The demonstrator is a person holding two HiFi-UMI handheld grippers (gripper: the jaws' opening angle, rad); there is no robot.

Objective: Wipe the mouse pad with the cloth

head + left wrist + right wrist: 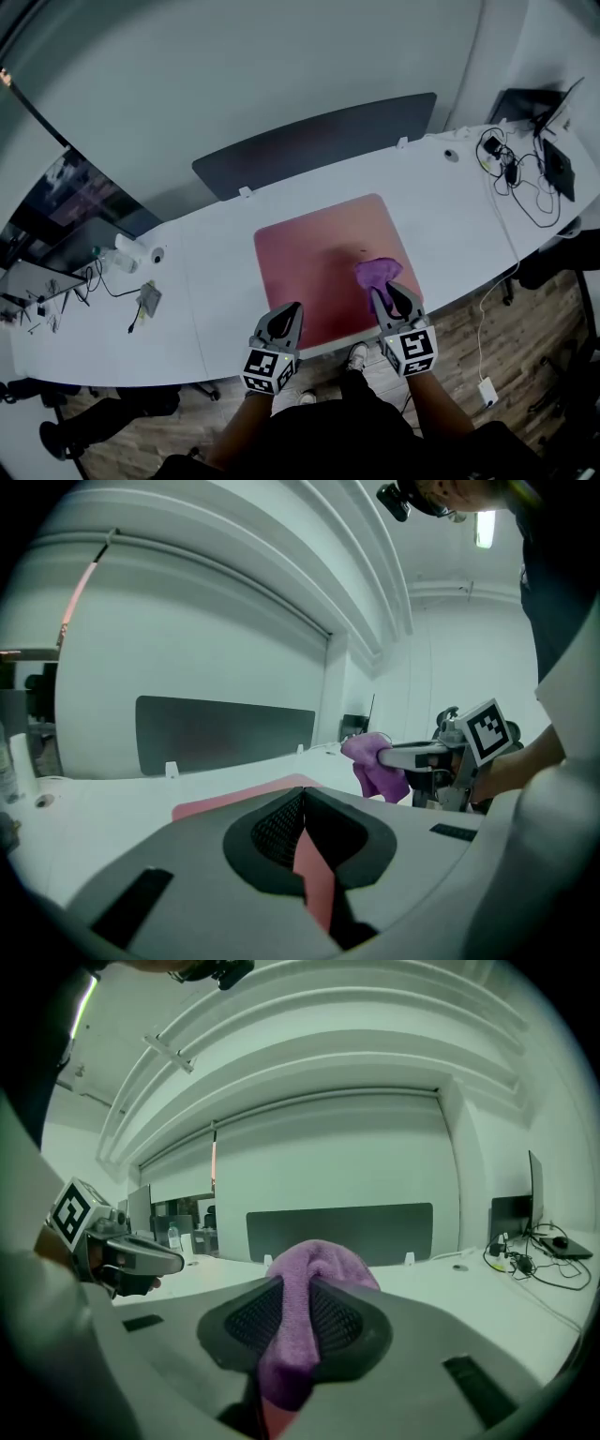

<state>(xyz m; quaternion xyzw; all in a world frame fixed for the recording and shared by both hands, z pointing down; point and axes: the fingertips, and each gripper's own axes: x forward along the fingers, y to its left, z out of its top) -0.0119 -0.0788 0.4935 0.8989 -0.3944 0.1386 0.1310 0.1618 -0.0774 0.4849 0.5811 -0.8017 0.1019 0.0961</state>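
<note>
Pad (314,267) pink, on white desk (450,211); cables (525,187) far right. Right gripper (390,291) clamps cloth (375,272) over pad; left gripper (289,311) closed, empty.

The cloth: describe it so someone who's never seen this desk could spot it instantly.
On the long white desk lies a pink mouse pad. Near its front right corner, the right gripper pinches a small crumpled cloth, the only purple thing there.

A long white desk (216,281) is backed by a dark divider panel (319,141); wood flooring (478,328) is seen beneath.
</note>
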